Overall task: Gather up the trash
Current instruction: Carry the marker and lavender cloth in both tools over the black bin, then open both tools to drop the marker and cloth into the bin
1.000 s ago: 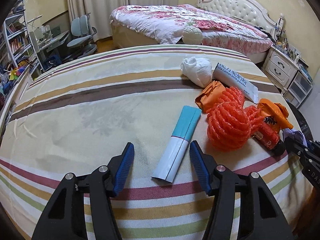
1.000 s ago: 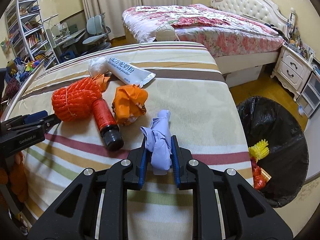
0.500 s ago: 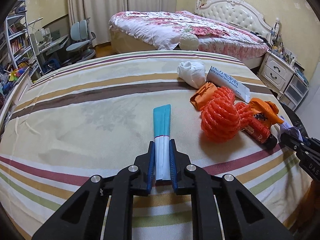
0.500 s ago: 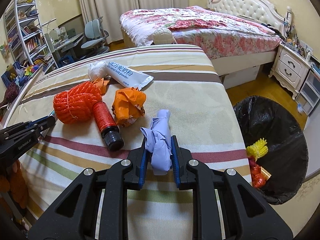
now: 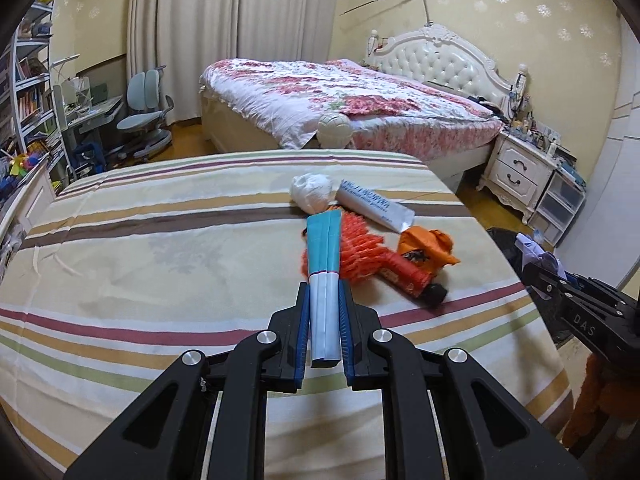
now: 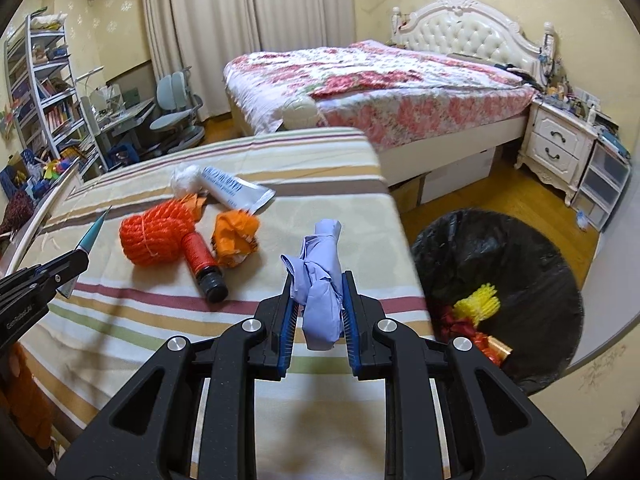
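My left gripper (image 5: 324, 300) is shut on a flat blue and white packet (image 5: 325, 264) and holds it lifted above the striped bed (image 5: 160, 256). My right gripper (image 6: 318, 292) is shut on a crumpled pale purple wad (image 6: 320, 276), held above the bed's right edge. Left on the bed are an orange net bundle (image 6: 156, 232), a red bottle with a black cap (image 6: 202, 262), an orange wrapper (image 6: 236, 234), a white tube (image 6: 234, 192) and a white wad (image 6: 185, 178). A black-lined bin (image 6: 496, 292) stands on the floor to the right.
The bin holds yellow netting (image 6: 482, 298) and red scraps. A second bed with a floral cover (image 6: 380, 80) lies beyond. A white nightstand (image 6: 556, 148) stands at the right. A desk chair (image 6: 176, 108) and bookshelves (image 6: 36, 88) are at the left.
My left gripper closed on the blue and white packet and lifted it off the bed. My right gripper rose with the purple wad and shifted toward the bin side.
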A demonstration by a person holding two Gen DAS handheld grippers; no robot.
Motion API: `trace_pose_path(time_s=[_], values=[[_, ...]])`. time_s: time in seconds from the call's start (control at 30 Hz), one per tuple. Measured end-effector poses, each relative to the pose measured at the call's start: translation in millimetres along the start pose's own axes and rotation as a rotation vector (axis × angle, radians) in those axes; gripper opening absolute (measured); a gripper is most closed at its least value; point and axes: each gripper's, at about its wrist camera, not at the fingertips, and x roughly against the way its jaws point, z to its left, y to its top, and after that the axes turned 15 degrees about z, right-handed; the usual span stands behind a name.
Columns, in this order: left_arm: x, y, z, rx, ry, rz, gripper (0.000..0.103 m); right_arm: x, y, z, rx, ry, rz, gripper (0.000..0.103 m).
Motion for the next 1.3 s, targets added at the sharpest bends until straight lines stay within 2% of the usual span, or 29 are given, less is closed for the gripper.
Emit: trace_pose_path(time_s=[0.27,0.63,0.9,1.3], values=[[-5,24,-72,-0.121,-0.069,-0.055,0.015,13,8,-50,-0.074,-0.104,-0.052,0.021],[-44,56,-164,-0.251,-0.132,-0.034,0.015,0,15,-114,-0.163,-0.187,-0.060,0.021],[-74,66,-214,-0.325,-0.128,-0.020,0.015,-12,16,-149,-0.217,-0.203,-0.042,0.021],[-110,74,-254,-0.391,-0.096,0.031,0.015,-33,16,-179,-0.275,-0.200,-0.002,0.021]])
